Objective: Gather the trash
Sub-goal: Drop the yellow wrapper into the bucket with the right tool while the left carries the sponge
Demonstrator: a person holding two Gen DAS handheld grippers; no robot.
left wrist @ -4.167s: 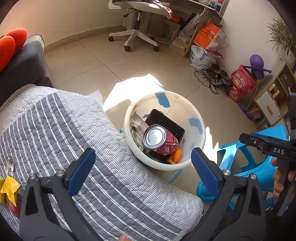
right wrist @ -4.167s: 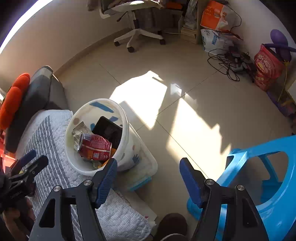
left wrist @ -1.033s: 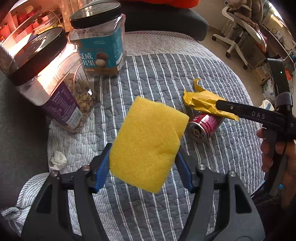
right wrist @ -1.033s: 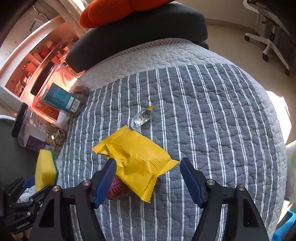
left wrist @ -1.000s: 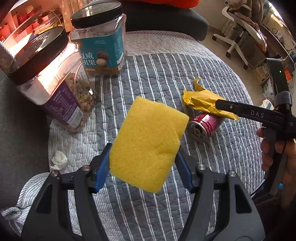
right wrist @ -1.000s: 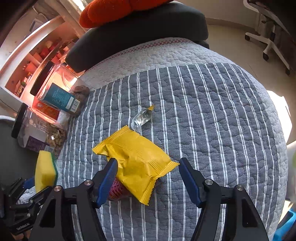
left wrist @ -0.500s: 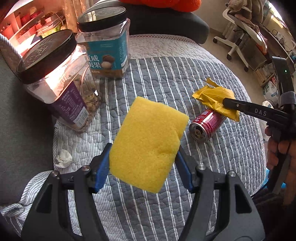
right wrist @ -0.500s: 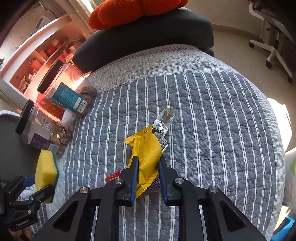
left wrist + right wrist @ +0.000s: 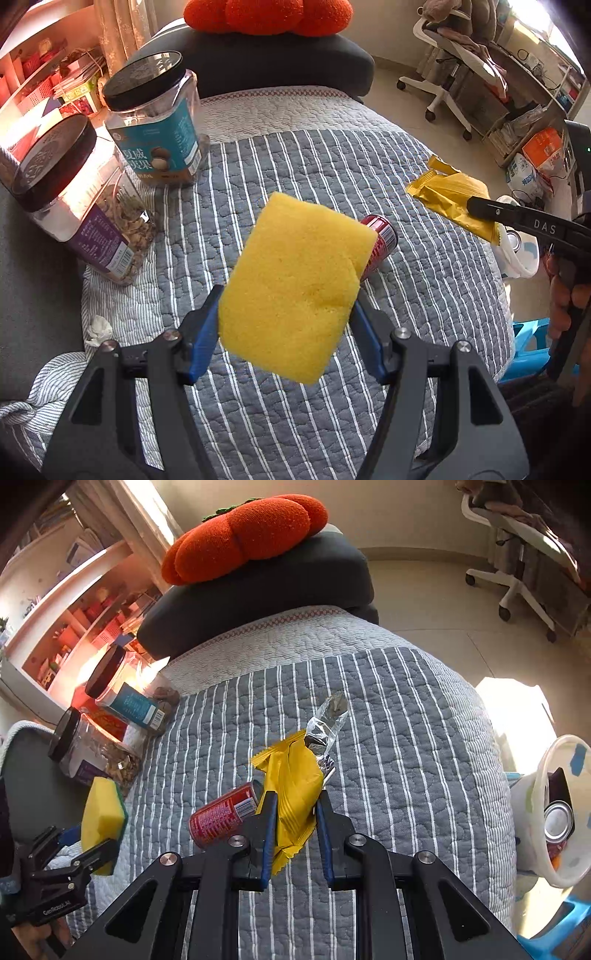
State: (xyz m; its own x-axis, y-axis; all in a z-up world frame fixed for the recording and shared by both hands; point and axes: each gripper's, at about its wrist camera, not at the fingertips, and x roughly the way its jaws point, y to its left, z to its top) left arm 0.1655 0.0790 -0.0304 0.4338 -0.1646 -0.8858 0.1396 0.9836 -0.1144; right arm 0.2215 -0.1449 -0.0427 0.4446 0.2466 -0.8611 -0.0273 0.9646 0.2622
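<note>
My left gripper (image 9: 286, 332) is shut on a yellow sponge (image 9: 295, 284) with a green back, held above the grey striped quilt (image 9: 332, 166). In the right wrist view the left gripper (image 9: 92, 845) shows at the lower left. My right gripper (image 9: 295, 805) is shut on a yellow snack wrapper (image 9: 291, 775), lifted clear of the quilt; a crumpled clear wrapper (image 9: 327, 720) hangs at its far end. A red can (image 9: 221, 814) lies on its side just left of the right fingers. The white bucket (image 9: 532, 812) holding trash stands off the quilt's right edge.
Two black-lidded snack jars (image 9: 155, 122) (image 9: 66, 192) stand at the quilt's left. A crumpled white tissue (image 9: 98, 328) lies near them. An orange cushion (image 9: 243, 535) tops the dark backrest. A blue stool (image 9: 528, 350) and an office chair (image 9: 443, 74) are to the right.
My right gripper shut on the yellow wrapper and lifted it off the red can toward the right. My left gripper rose and drew back, the sponge staying in its grip.
</note>
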